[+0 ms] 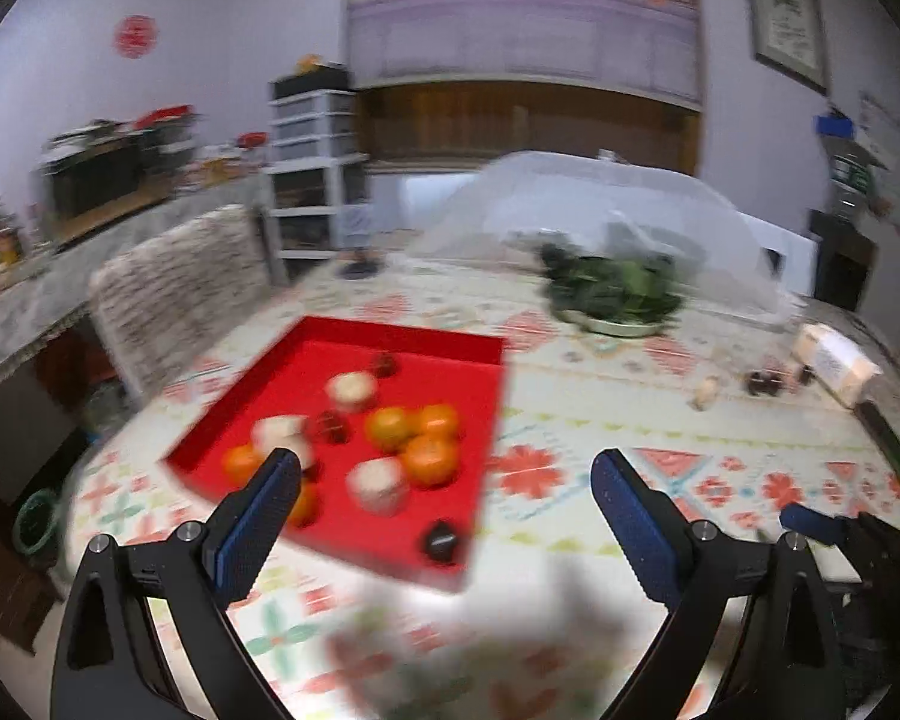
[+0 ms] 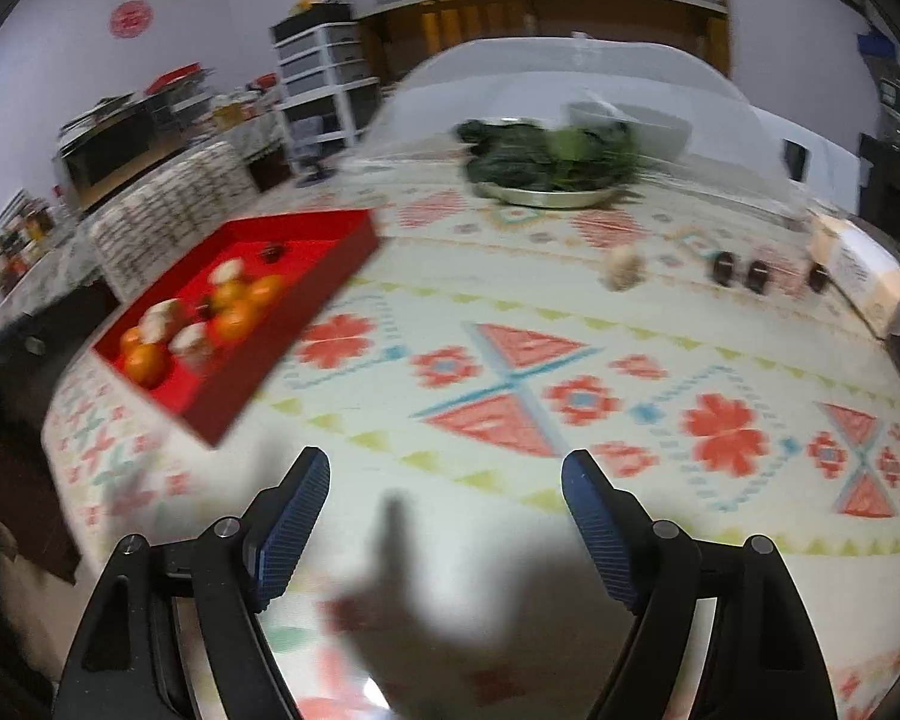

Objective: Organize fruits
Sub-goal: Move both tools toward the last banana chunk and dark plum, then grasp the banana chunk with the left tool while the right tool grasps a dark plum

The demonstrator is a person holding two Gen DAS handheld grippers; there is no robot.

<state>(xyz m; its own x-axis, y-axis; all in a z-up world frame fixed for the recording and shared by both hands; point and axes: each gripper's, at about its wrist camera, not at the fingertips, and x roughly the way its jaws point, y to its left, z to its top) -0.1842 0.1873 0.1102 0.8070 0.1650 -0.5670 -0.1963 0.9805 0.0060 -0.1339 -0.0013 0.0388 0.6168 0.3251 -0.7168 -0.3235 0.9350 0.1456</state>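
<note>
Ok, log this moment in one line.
left gripper: open, empty | right gripper: open, empty | red tray: holds oranges | table: small fruits loose

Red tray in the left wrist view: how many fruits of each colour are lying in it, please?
In the red tray:
Orange fruits: 5 (one is partly hidden)
White wrapped fruits: 3
Dark fruits: 3
Total: 11

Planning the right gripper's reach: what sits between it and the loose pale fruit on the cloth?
Nothing. In the right wrist view, only bare patterned tablecloth runs from the open right gripper to the pale fruit. The red tray lies off to the left.
</note>
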